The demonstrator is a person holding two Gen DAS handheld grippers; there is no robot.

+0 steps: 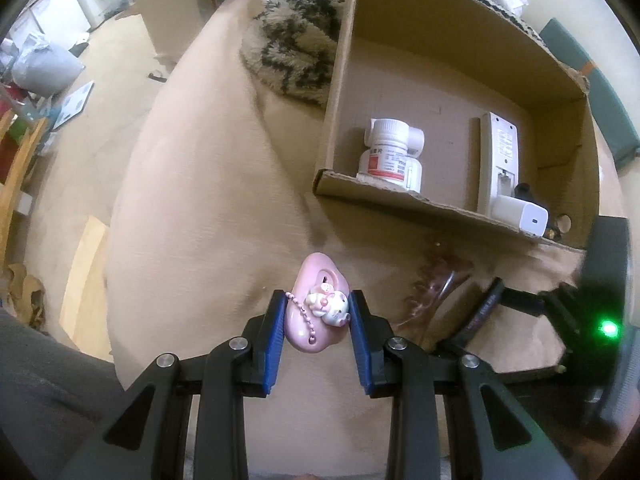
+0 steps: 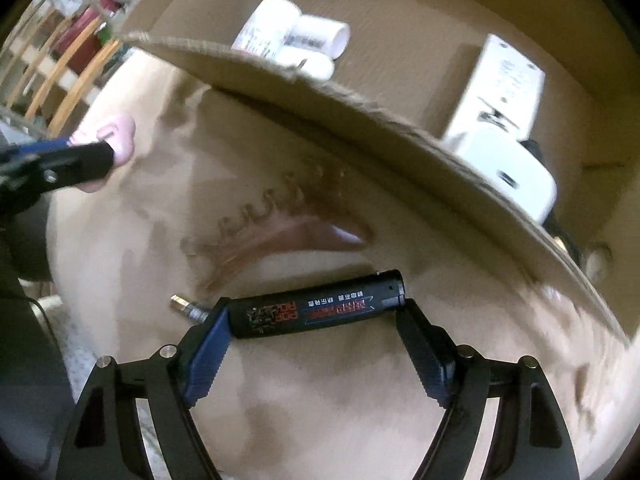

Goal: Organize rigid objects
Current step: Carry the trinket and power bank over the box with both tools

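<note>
My left gripper (image 1: 318, 300) is shut on a pink case (image 1: 316, 268) with a small white cat charm on a bead chain, held just above the beige cushion (image 1: 192, 208). My right gripper (image 2: 314, 308) is shut lengthwise on a black stick lighter (image 2: 320, 312) with a metal nozzle at its left end, one pad on each end. That lighter (image 1: 486, 304) also shows at the right of the left wrist view. Behind both stands an open cardboard box (image 1: 400, 196) holding white pill bottles (image 1: 394, 152), a white remote (image 1: 500, 152) and a white charger (image 1: 520, 216).
A brown translucent hair claw (image 2: 288, 224) lies on the cushion between the lighter and the box's front wall (image 2: 360, 108). A shaggy patterned pillow (image 1: 300, 40) sits beyond the box's left wall. The floor with clutter and a wooden chair (image 1: 16, 168) drops away at left.
</note>
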